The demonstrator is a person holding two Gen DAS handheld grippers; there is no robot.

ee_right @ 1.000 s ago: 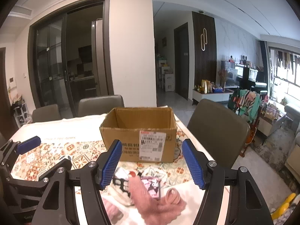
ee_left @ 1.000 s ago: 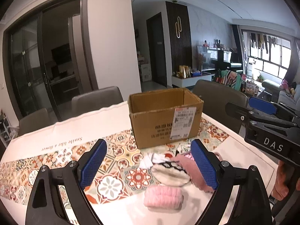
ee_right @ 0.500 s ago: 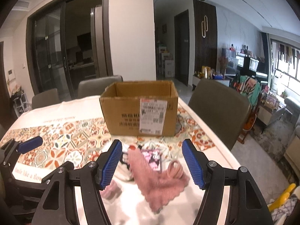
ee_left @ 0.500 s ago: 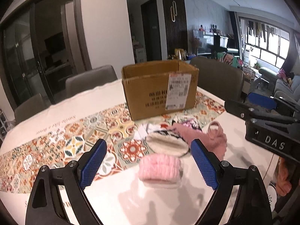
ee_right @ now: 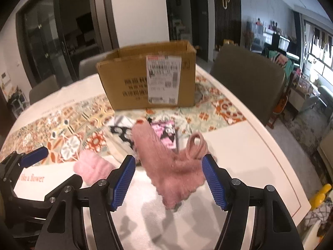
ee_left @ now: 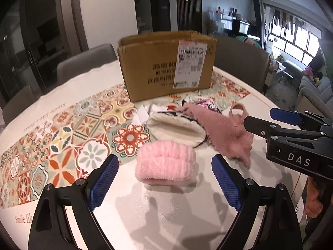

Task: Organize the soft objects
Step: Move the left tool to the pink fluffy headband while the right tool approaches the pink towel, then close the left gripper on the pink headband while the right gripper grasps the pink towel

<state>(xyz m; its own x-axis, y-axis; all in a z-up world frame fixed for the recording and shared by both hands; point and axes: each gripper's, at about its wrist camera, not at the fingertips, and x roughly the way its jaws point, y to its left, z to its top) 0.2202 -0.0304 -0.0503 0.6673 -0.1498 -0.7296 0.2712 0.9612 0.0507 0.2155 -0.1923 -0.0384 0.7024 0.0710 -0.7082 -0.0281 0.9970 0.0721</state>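
Observation:
A light pink fluffy band [ee_left: 165, 163] [ee_right: 92, 167] lies on the white table, just ahead of my open left gripper [ee_left: 165, 184], whose blue pads stand wide on either side of it without touching. A dusty pink fuzzy sock [ee_right: 166, 162] [ee_left: 224, 134] lies stretched toward my open right gripper [ee_right: 168, 180]; its near end sits between the pads, untouched. Behind them lie a cream plush piece [ee_left: 174, 128], a black and white cloth [ee_right: 121, 130], a pink printed packet [ee_right: 166, 134] and a pink loop [ee_right: 195, 145]. An open cardboard box [ee_left: 166, 62] [ee_right: 149, 75] stands behind the pile.
A patterned tile runner [ee_left: 68, 129] crosses the table under the box. Grey chairs [ee_right: 247, 79] stand around the table's far and right sides. The table's right edge [ee_right: 291, 173] curves close by. The right gripper's body [ee_left: 297, 143] shows at the left view's right.
Both grippers have dropped lower and tilted down toward the table, so the soft pile now sits closer and larger between the pads. Jaws have stayed as wide as before.

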